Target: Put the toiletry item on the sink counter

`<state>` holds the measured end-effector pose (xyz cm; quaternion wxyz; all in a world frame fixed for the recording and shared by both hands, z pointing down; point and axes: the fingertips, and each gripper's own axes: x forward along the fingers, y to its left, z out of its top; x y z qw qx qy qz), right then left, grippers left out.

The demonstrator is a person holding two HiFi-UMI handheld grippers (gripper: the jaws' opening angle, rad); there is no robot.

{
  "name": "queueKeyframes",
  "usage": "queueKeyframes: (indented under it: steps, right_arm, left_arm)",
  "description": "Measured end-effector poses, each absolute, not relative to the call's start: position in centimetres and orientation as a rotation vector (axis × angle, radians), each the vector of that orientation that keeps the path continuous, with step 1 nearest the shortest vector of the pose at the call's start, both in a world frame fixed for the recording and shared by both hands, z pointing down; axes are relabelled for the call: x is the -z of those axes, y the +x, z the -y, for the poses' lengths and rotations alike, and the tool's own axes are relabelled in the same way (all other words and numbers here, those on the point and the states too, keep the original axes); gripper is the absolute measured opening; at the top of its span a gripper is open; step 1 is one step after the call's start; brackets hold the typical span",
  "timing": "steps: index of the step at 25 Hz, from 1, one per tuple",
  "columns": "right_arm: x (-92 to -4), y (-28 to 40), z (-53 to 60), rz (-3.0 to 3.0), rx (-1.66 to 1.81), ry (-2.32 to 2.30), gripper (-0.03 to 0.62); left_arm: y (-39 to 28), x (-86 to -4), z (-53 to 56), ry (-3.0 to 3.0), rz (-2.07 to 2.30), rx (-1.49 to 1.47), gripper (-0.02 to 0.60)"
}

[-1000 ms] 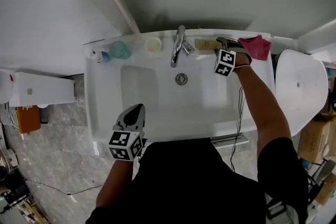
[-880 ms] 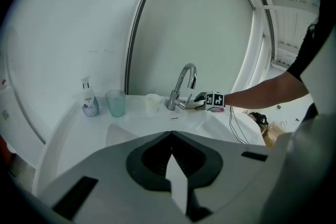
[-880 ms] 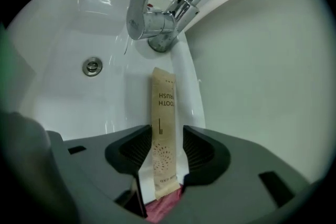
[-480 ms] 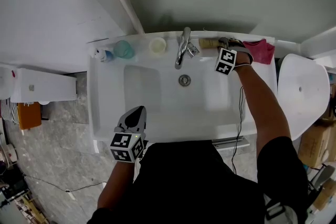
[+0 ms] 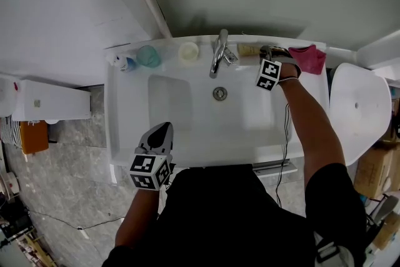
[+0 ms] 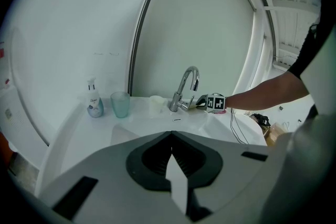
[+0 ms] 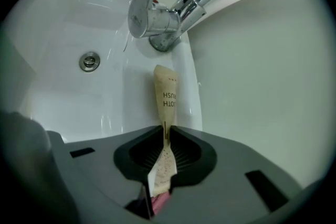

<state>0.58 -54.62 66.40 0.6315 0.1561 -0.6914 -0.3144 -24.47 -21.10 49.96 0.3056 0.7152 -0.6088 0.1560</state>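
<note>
A beige paper toothbrush packet (image 7: pixel 166 96) lies on the back ledge of the white sink (image 5: pixel 125 134), just right of the faucet (image 5: pixel 219 53). My right gripper (image 7: pixel 165 128) has just been closing, and its jaws now pinch the packet's near end. From the head view the packet (image 5: pixel 248 50) sticks out to the left of the right gripper (image 5: pixel 265 49). Over the sink's front left edge hovers my left gripper (image 5: pixel 164 128), its jaws together and holding nothing. In the left gripper view its tips (image 6: pixel 171 135) meet.
Along the back ledge at left stand a soap bottle (image 5: pixel 120 62), a teal cup (image 5: pixel 148 56) and a white cup (image 5: pixel 188 51). A pink cloth (image 5: pixel 309 56) lies at the ledge's right end. The drain (image 7: pixel 90 61) is mid-basin. A white toilet lid (image 5: pixel 356 109) is at the right.
The right gripper's jaws have come together on the toothbrush packet. Both hands have kept their places; only the head view has shifted slightly.
</note>
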Motion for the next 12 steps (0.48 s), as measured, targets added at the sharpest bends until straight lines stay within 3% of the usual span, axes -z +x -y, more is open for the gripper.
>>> queueKeyframes:
  steps: [12]
  right_arm:
    - [-62.3,1.6,49.0,1.602,0.751,0.424,0.037]
  left_arm:
    - [-23.4,-48.5,19.5,2.016,1.554,-0.401,0.005]
